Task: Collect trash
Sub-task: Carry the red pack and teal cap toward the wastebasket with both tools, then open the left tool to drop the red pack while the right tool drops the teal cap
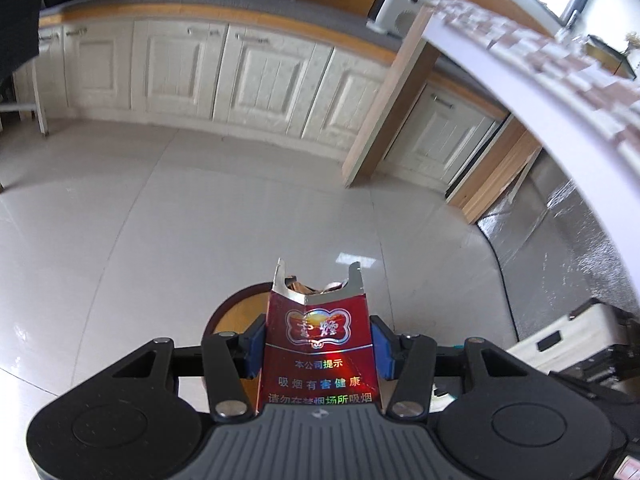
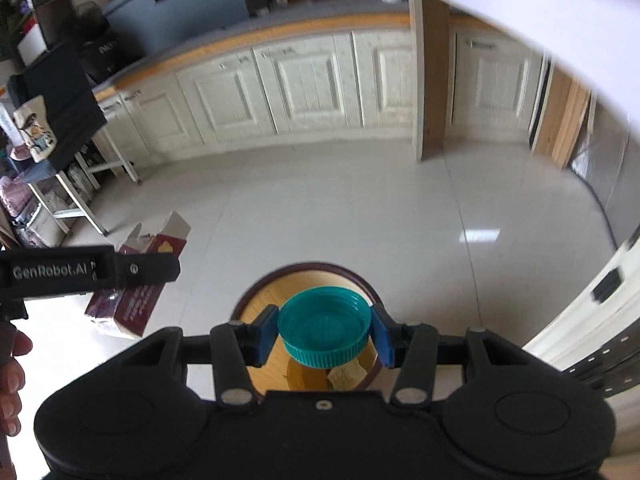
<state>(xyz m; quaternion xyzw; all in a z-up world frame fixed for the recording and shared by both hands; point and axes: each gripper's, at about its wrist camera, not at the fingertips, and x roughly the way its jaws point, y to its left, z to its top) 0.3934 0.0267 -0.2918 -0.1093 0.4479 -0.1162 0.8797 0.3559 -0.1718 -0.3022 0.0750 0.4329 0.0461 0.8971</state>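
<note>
Presently, findings run left to right.
Left tool (image 1: 318,344): clenched on a red cigarette pack (image 1: 318,356); both blue pads press its side edges.
Cigarette pack: upright between the fingers, its torn top open, foil lining and contents showing; printed face toward the camera.
Below left tool: rim of a round wooden bin (image 1: 230,312) with a dark edge, on the tiled floor (image 1: 160,220), mostly hidden behind the pack.
Right tool (image 2: 326,334): clenched on a teal screw cap (image 2: 324,326); blue pads touch its ribbed wall on either side.
Screw cap: held hollow side up, directly above the bin's opening.
Bin, right wrist view (image 2: 256,304): scraps of paper (image 2: 344,376) lie inside it.
Left edge, right wrist view: the other tool's black body and the cigarette pack (image 2: 140,280) in it; fingers of a hand (image 2: 12,380) at the frame's border.
Background: cream cabinet doors (image 2: 312,84) beneath a grey tabletop (image 1: 192,2).
</note>
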